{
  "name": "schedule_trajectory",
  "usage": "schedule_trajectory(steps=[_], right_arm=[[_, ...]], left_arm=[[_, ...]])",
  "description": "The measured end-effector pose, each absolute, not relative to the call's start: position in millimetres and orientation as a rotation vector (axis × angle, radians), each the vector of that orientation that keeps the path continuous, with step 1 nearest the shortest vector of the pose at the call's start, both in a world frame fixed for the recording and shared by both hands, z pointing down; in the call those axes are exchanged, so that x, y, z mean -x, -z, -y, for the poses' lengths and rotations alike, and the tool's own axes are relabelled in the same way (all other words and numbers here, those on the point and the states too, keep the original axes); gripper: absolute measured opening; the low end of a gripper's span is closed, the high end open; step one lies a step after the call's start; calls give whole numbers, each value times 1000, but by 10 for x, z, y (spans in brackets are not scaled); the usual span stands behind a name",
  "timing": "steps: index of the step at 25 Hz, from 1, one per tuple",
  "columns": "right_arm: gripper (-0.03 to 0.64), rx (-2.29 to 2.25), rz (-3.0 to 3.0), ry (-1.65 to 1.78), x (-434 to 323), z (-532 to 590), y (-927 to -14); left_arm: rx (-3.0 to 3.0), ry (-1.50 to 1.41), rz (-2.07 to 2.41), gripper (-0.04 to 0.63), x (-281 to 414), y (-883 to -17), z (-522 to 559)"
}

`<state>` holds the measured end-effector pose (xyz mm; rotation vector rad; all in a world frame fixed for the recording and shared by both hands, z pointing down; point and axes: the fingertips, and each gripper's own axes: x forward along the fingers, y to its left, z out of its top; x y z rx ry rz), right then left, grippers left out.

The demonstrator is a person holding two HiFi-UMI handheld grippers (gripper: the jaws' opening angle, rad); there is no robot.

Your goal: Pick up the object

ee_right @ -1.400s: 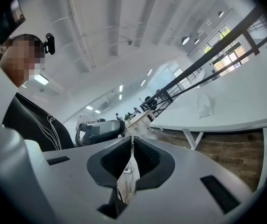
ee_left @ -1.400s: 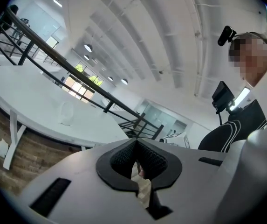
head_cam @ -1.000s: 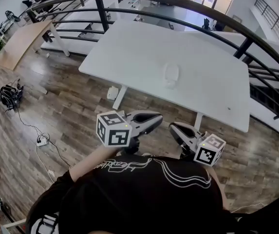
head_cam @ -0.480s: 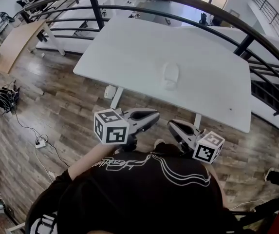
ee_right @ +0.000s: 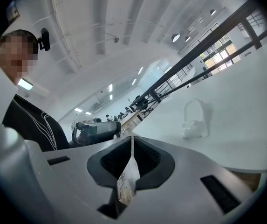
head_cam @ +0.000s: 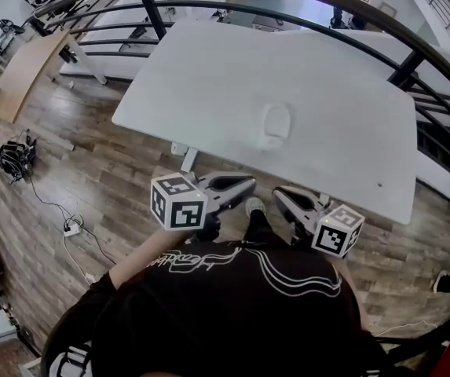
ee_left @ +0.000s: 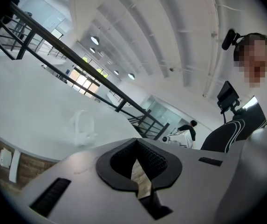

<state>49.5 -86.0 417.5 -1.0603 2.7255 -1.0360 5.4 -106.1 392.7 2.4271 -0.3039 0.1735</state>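
The left gripper (head_cam: 250,185) and right gripper (head_cam: 278,196) have moved forward, and their tips now nearly reach the white table's (head_cam: 287,61) near edge. Table and white headphones (head_cam: 276,124) sit closer and larger in the head view. A shoe (head_cam: 254,207) now shows between the grippers.

One table (head_cam: 209,77), one white object (head_cam: 276,124), two grippers (head_cam: 250,185) (head_cam: 279,195).
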Motion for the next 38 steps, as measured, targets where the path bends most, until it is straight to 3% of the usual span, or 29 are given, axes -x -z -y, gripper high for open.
schedule_trajectory(steps=[14,38], right_arm=[[21,1069,-2729,1117,-1061,2200,-4456],[23,1139,-2779,1154,-1358,2845,-4889]], left_arm=[[-2345,-237,364,8,-479,-4378,2358],[-2256,-270,406,8,-535,-4757,2849]])
